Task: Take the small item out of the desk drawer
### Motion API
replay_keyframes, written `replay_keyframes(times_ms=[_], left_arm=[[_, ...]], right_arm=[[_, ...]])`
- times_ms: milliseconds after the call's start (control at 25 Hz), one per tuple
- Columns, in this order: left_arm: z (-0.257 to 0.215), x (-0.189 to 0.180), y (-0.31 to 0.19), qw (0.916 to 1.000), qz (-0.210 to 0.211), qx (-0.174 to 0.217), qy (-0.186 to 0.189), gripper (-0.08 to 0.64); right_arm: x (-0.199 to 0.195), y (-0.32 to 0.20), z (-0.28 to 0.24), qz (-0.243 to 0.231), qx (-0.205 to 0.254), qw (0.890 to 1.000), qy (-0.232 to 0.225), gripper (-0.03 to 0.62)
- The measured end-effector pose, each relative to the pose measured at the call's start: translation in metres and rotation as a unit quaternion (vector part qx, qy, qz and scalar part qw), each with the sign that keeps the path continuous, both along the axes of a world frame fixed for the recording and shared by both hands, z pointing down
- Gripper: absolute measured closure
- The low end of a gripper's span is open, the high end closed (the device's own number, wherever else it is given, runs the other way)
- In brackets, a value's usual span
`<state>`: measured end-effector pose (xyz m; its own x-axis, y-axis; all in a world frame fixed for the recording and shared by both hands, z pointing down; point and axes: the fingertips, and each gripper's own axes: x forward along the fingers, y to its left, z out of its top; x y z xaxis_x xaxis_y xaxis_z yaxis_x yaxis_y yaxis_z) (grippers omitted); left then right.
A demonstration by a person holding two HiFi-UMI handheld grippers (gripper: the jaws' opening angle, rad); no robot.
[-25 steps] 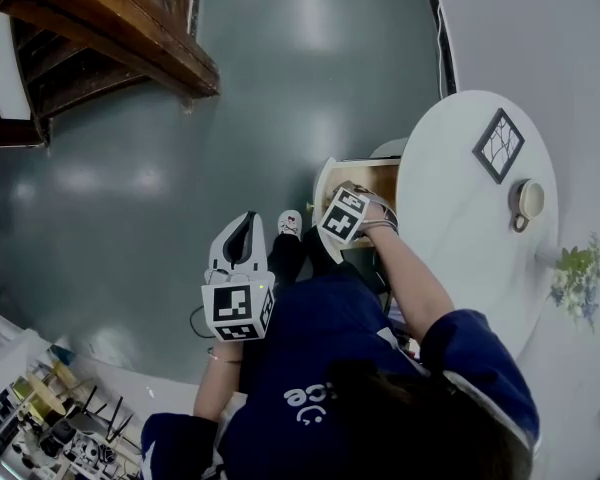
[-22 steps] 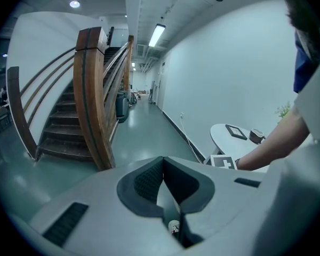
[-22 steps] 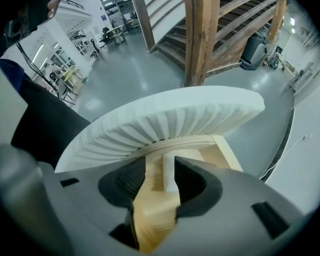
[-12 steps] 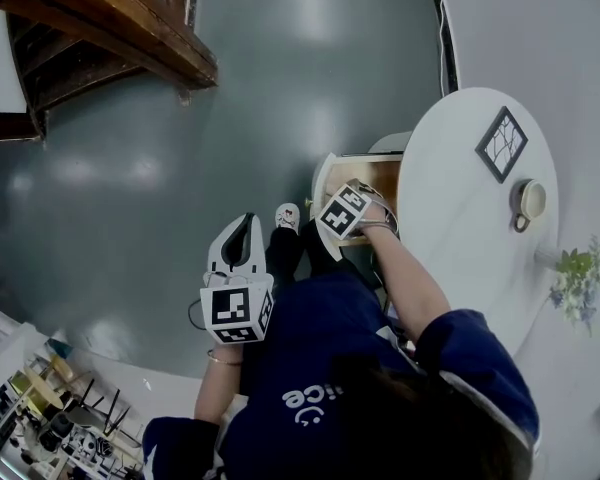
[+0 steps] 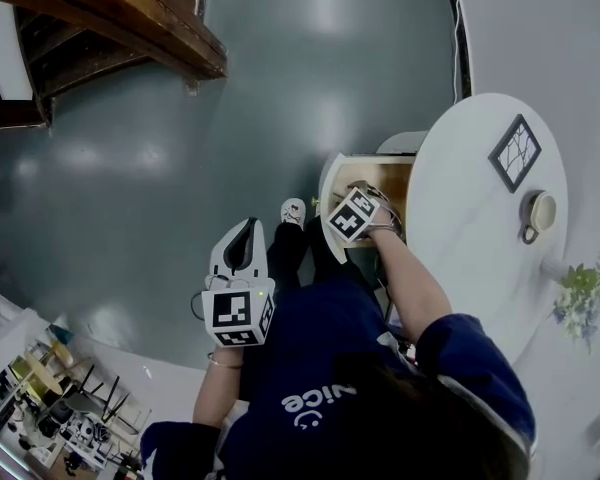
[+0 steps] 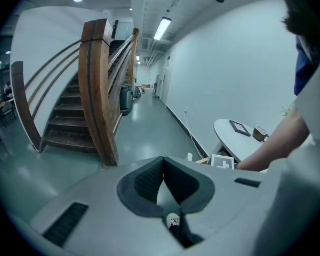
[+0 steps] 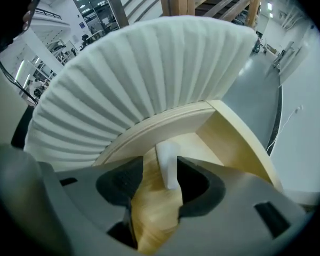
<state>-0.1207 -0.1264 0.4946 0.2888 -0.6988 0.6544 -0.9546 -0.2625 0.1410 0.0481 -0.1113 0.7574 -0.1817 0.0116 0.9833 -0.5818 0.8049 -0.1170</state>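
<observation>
The wooden drawer (image 5: pixel 331 173) of the round white desk (image 5: pixel 470 228) stands pulled out. My right gripper (image 5: pixel 366 190) reaches into it, its marker cube on top. In the right gripper view a small white block (image 7: pixel 168 163) lies on the drawer's floor (image 7: pixel 154 212) between the jaws of my right gripper (image 7: pixel 161 177). It lies close to the right pad (image 7: pixel 194 180) and well apart from the left one. These jaws are opening. My left gripper (image 5: pixel 242 233) hangs over the grey floor beside the person's legs, its pads (image 6: pixel 149 177) pressed together on nothing.
On the desk top stand a framed picture (image 5: pixel 514 153), a cup (image 5: pixel 538 211) and a small plant (image 5: pixel 582 293). A wooden staircase (image 5: pixel 110 18) rises at the far left. A cluttered bench (image 5: pixel 50 408) is behind the person. The ribbed white desk side (image 7: pixel 149 73) overhangs the drawer.
The head view has shifted slightly. My right gripper stays inside the drawer and my left gripper hangs in about the same place.
</observation>
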Motion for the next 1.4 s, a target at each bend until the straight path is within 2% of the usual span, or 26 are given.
replay_keyframes(times_ms=[280,400,440,520,560,1000,1400], left_arm=[[0.01,0.001,0.003,0.9998,-0.004,-0.017,-0.006,0.555],[0.014,0.001,0.005,0.9997,-0.005,-0.023,-0.009,0.555],[0.015,0.001,0.005,0.9996,-0.005,-0.024,-0.01,0.555],[0.016,0.003,0.006,0.9996,-0.005,-0.025,-0.01,0.555],[0.016,0.003,0.006,0.9996,-0.005,-0.025,-0.011,0.555],[0.022,-0.001,0.012,0.9989,-0.006,-0.038,-0.027,0.555],[0.026,0.0,0.02,0.998,0.01,-0.048,-0.039,0.555]], right_arm=[[-0.008,-0.002,0.008,-0.019,-0.004,0.999,-0.028,0.377],[-0.012,-0.002,0.01,-0.031,-0.009,0.999,-0.037,0.396],[-0.011,-0.002,0.011,-0.033,-0.01,0.999,-0.036,0.396],[-0.005,-0.002,0.016,-0.034,-0.017,0.999,-0.025,0.337],[-0.002,-0.002,0.019,-0.035,-0.021,0.999,-0.019,0.333],[-0.003,-0.002,0.033,-0.055,-0.027,0.998,-0.023,0.344],[-0.006,-0.002,0.045,-0.059,-0.026,0.997,-0.029,0.344]])
